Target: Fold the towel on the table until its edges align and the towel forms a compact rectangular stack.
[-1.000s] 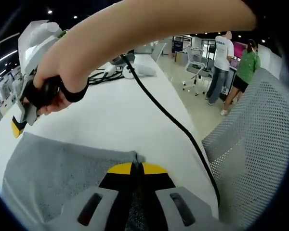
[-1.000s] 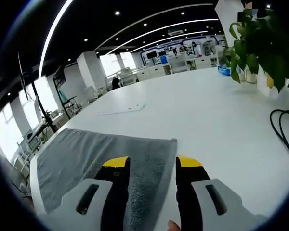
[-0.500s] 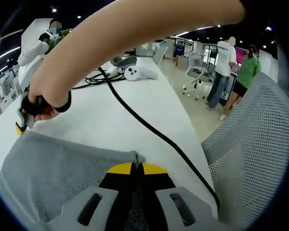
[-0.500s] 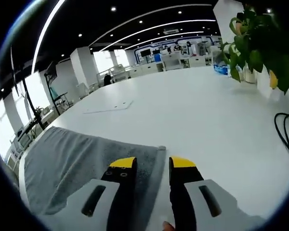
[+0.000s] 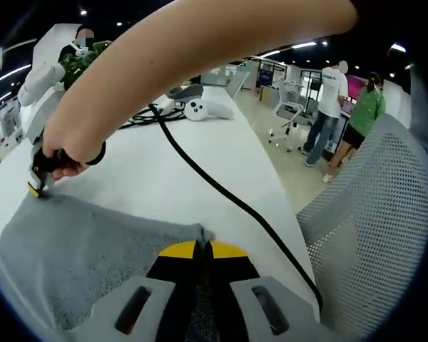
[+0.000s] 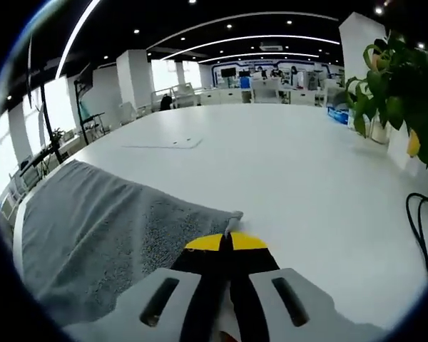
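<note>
Closing over the last second, the right tongs went from spread astride the towel's corner to pressed together on it, so both near corners are now pinched. At the left, the left tongs pinch the towel at its corner, jaws pressed shut, with the grey cloth spreading flat on the white counter to their left. Across that cloth the person's hand has the right tongs down on the other corner. Ahead of the left tongs a black cable runs past the corner toward the counter's edge, beyond which stands a mesh chair. By my reading the grasping step is done and the first fold is next: lift both corners together and carry them over to the far edge, keeping them level so the edges meet. Ahead of the right tongs the counter lies bare and wide, with a plant and a cable loop to their right, well apart. The cable by the left corner could snag.
</note>
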`<state>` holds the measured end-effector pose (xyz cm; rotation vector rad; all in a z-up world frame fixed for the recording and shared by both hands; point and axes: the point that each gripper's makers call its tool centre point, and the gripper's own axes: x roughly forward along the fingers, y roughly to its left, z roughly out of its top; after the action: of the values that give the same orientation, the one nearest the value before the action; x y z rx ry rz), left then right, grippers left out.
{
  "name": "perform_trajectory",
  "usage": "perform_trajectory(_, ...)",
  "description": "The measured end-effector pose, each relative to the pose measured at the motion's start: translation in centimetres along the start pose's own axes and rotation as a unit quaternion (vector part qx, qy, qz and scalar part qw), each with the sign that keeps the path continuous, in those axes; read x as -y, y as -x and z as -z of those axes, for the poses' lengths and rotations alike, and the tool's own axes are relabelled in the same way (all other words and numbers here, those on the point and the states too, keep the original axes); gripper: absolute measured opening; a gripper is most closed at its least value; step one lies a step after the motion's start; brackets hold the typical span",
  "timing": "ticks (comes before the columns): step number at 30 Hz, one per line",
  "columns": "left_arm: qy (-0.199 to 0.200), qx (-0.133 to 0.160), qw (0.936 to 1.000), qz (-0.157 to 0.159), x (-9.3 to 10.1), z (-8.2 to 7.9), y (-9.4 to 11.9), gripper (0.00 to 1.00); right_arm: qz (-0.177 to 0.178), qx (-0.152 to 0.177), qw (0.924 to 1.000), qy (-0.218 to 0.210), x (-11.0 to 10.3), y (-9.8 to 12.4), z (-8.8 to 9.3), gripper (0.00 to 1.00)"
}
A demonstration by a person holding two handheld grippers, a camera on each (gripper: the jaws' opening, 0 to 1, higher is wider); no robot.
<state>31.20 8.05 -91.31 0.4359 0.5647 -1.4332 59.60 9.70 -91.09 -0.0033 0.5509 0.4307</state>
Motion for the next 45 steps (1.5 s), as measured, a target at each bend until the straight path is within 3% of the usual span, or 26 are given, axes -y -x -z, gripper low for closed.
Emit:
perform_trajectory(13, 0.018, 0.009, 0.9997, -0.016, 0.0, -0.1, 0.3, 0.03, -0.026, 0.033, 0.9991, -0.004, -0.9, 1.5, -2.5, 0.0)
perform_trajectory(24, 0.021, 0.036, 0.9986, -0.032, -0.1, -1.9, 2.0, 0.03, -0.036, 0.042, 0.9984, -0.007, -1.5, 2.5, -3.2, 0.0)
perform_trajectory(33, 0.054, 0.089, 0.9931, -0.054, -0.9, -3.9, 4.4, 0.03, -0.039, 0.059, 0.9974, -0.014, -1.6, 3.5, -4.6, 0.0)
perform_trajectory(45, 0.078, 0.135, 0.9838, -0.088, -1.9, -5.2, 7.6, 0.04, -0.048, 0.072, 0.9961, -0.017, -2.5, 4.0, -5.9, 0.0)
